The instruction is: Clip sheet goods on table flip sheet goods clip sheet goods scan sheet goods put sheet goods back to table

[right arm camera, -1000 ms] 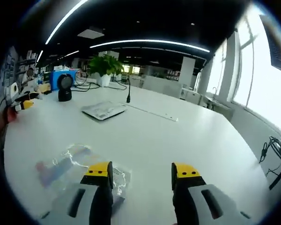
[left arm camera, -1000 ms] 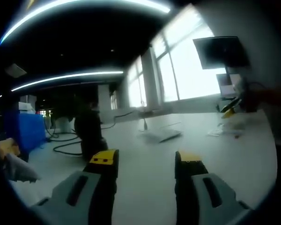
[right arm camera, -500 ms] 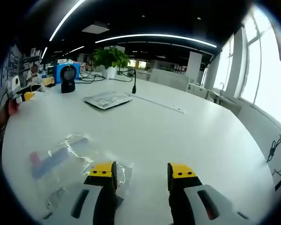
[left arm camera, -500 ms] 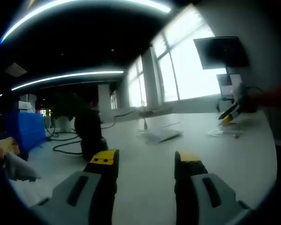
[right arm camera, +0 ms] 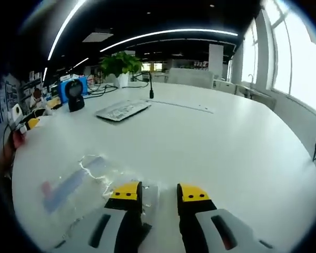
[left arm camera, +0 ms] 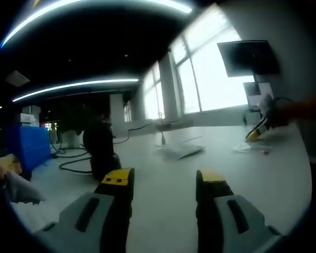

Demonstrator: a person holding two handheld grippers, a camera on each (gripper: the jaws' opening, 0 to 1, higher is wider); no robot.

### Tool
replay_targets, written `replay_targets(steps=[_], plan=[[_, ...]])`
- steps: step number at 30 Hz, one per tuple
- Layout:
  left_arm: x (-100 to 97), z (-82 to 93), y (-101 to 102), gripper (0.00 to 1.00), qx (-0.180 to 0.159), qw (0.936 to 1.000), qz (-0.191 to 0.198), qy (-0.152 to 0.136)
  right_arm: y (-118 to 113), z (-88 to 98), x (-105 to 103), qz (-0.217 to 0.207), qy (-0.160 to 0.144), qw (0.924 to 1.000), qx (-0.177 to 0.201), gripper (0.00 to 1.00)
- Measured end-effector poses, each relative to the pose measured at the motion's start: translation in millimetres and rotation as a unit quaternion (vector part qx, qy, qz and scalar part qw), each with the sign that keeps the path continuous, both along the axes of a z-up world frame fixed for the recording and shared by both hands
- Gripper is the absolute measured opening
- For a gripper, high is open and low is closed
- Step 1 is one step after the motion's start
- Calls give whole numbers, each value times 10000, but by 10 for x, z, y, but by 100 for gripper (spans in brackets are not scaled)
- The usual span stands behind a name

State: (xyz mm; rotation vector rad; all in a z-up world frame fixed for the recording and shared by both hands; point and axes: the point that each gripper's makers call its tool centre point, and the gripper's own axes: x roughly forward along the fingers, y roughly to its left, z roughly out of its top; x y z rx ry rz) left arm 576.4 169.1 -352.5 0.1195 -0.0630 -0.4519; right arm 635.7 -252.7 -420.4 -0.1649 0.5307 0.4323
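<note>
Clear plastic is what I'm after: the sheet goods, a transparent pouch with a blue and pink strip inside, lie flat on the white table at about eight o'clock in the right gripper view, their near edge right at my right gripper. Its yellow-tipped jaws stand narrowly apart with a slim gap between them, and I see nothing pinched in that gap yet; the left jaw tip seems to sit over the pouch's crinkled corner. To clip it cleanly I judge I should get one jaw under that loose edge, bite only the margin and not the printed strip, then close gently so the film does not skid across the smooth top. My left gripper hangs released, jaws wide, over bare table and holding nothing. Going across the right gripper view from nine o'clock: clutter at the table's edge, then a dark scanner on its stand in front of a blue box at ten o'clock, a flat grey packet nearer eleven, a potted plant and a thin black stalk behind it, and bright windows at two o'clock. Ceiling light strips curve overhead in a dim open office.
</note>
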Motion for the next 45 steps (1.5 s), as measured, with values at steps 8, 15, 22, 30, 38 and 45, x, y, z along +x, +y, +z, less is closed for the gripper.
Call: replay_targets(steps=[8, 15, 22, 30, 38, 45], plan=[[50, -12, 54, 38, -235, 9996, 30, 126, 103, -5, -46, 264, 234, 9992, -186, 10], [43, -31, 29, 37, -258, 9995, -25, 177, 101, -21, -45, 359, 267, 9989, -109, 1], [49, -49, 1, 36, -251, 9994, -97, 221, 86, -38, -20, 362, 420, 9985, 42, 0], [22, -54, -82, 35, -196, 9990, -340, 206, 112, -41, -27, 364, 543, 9971, -383, 0], [6, -36, -100, 35, -205, 9989, -402, 152, 110, -38, 6, 660, 491, 9952, -531, 0], [-13, -27, -122, 35, -167, 9988, -454, 95, 197, 2, 114, 554, 278, 9978, -245, 0]])
